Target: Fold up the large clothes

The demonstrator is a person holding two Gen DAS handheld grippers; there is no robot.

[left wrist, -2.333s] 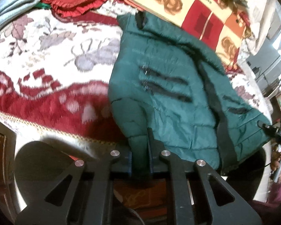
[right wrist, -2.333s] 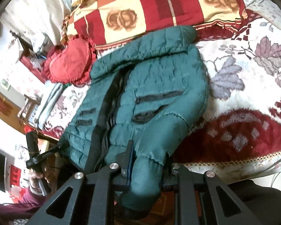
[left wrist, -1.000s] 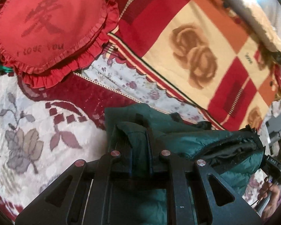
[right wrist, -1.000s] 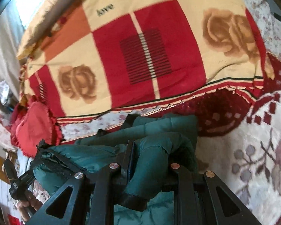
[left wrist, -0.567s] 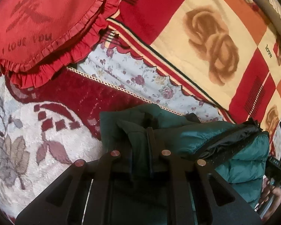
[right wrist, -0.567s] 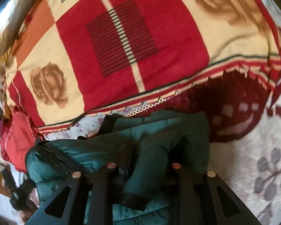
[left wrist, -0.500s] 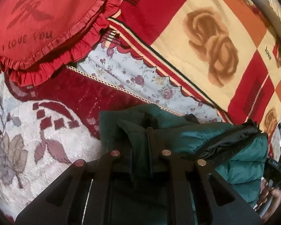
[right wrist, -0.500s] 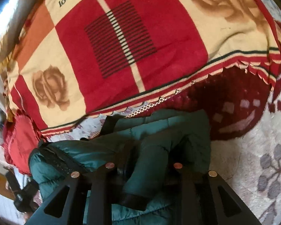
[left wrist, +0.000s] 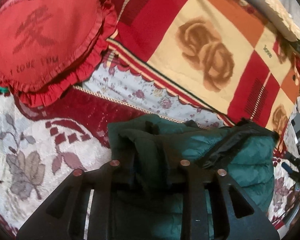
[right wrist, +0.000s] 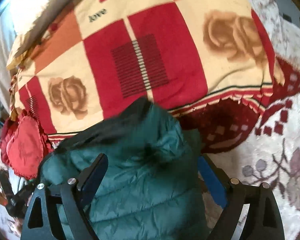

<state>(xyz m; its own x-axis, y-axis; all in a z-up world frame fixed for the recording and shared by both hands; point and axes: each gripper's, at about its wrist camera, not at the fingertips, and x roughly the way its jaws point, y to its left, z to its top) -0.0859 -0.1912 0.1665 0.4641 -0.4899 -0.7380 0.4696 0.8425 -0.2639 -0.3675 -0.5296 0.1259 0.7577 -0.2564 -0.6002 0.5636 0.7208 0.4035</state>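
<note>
A dark green puffer jacket (left wrist: pixel 250 160) lies folded over on itself on the bed, its black lining showing along the fold. My left gripper (left wrist: pixel 150 146) has a bunched green sleeve of the jacket between its fingers. Its jaws are opening, but the fabric still fills the narrow gap. In the right wrist view the jacket (right wrist: pixel 150 196) lies under and between the fingers of my right gripper (right wrist: pixel 152 160). The right jaws are opening and stand wide, both blue pads (right wrist: pixel 212 182) bare and off the cloth.
A red heart-shaped cushion (left wrist: pixel 44 40) lies at the far left. A red, cream and orange rose blanket (right wrist: pixel 150 50) is piled just behind the jacket. The floral bedspread (right wrist: pixel 280 160) stretches to either side. A hand with a dark tool (left wrist: pixel 298 166) shows at the right edge.
The right jaws have swung wide apart and let go of the sleeve, which dropped onto the jacket. The left jaws have parted a little. Before that, both grippers carried the sleeves up toward the collar.
</note>
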